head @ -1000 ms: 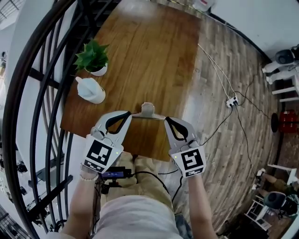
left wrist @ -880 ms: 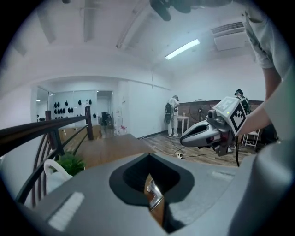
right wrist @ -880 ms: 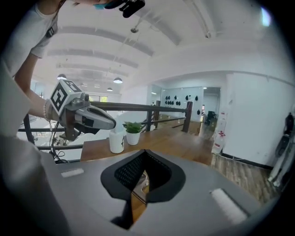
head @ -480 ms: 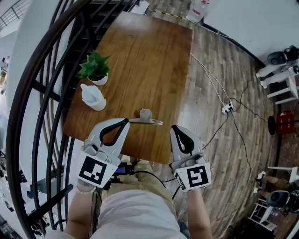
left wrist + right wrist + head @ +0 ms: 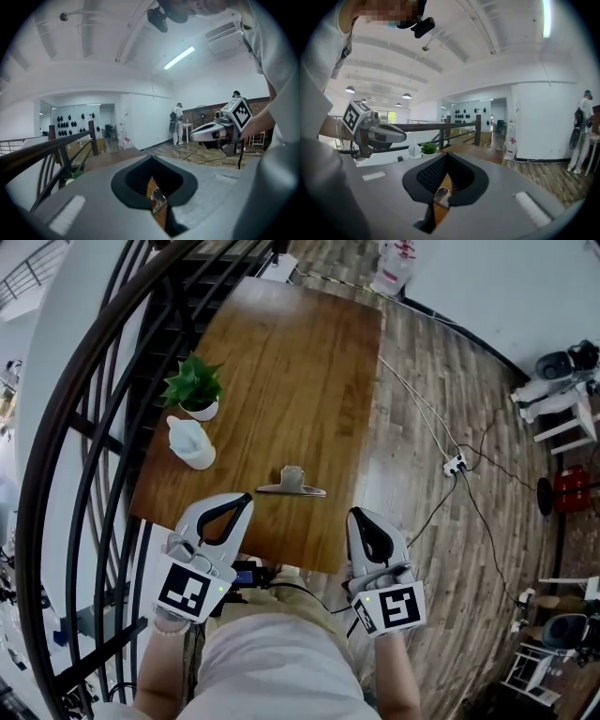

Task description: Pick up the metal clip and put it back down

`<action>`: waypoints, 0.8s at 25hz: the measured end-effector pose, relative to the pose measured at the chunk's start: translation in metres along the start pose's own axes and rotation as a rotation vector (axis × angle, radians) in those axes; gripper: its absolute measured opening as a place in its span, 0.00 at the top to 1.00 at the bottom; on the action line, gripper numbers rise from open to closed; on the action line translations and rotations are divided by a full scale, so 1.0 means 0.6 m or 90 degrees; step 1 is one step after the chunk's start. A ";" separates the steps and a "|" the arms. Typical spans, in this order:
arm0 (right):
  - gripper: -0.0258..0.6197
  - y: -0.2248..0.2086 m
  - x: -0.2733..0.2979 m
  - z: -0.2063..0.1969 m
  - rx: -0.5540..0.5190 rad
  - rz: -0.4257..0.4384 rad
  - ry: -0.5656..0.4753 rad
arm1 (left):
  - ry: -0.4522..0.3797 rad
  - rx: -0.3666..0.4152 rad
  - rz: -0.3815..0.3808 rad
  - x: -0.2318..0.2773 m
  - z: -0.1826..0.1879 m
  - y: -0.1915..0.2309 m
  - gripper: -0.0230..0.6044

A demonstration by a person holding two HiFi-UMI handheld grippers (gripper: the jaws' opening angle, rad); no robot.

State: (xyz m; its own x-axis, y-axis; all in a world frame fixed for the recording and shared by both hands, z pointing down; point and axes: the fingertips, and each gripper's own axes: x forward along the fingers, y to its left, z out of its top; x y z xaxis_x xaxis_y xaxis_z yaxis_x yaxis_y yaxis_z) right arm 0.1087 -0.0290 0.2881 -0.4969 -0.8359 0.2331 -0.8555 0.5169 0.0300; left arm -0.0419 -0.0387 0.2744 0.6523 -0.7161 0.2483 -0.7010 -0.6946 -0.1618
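Observation:
The metal clip (image 5: 292,482) lies on the wooden table (image 5: 281,362) near its front edge, its handle standing up. Neither gripper touches it. My left gripper (image 5: 247,497) hangs over the front left of the table, short of the clip, jaws shut and empty. My right gripper (image 5: 356,513) is off the table's front right corner, also shut and empty. In the left gripper view the clip (image 5: 157,199) shows through the hole between the shut jaws, and the right gripper (image 5: 220,133) is at the right. In the right gripper view the clip (image 5: 441,196) shows the same way.
A potted plant (image 5: 194,385) and a white jug-like vessel (image 5: 192,443) stand at the table's left side. A black railing (image 5: 94,427) runs along the left. Cables and a power strip (image 5: 454,465) lie on the plank floor to the right. People stand far off (image 5: 178,124).
Both grippers have drawn back from the clip's ends toward the person and risen. The clip stays on the table, now apart from both.

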 end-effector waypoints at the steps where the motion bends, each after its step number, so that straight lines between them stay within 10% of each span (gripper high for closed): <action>1: 0.93 -0.002 -0.001 -0.003 0.001 -0.002 0.002 | 0.001 0.000 -0.002 0.000 -0.002 -0.001 0.96; 20: 0.93 0.002 0.010 -0.018 -0.006 -0.008 0.022 | 0.001 -0.018 -0.019 0.015 -0.016 -0.003 0.96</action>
State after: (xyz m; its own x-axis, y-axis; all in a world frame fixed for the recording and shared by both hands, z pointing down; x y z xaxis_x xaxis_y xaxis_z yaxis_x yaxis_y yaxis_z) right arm 0.1065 -0.0313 0.3001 -0.4805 -0.8355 0.2665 -0.8602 0.5082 0.0424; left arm -0.0376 -0.0430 0.2864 0.6725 -0.6949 0.2549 -0.6891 -0.7135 -0.1269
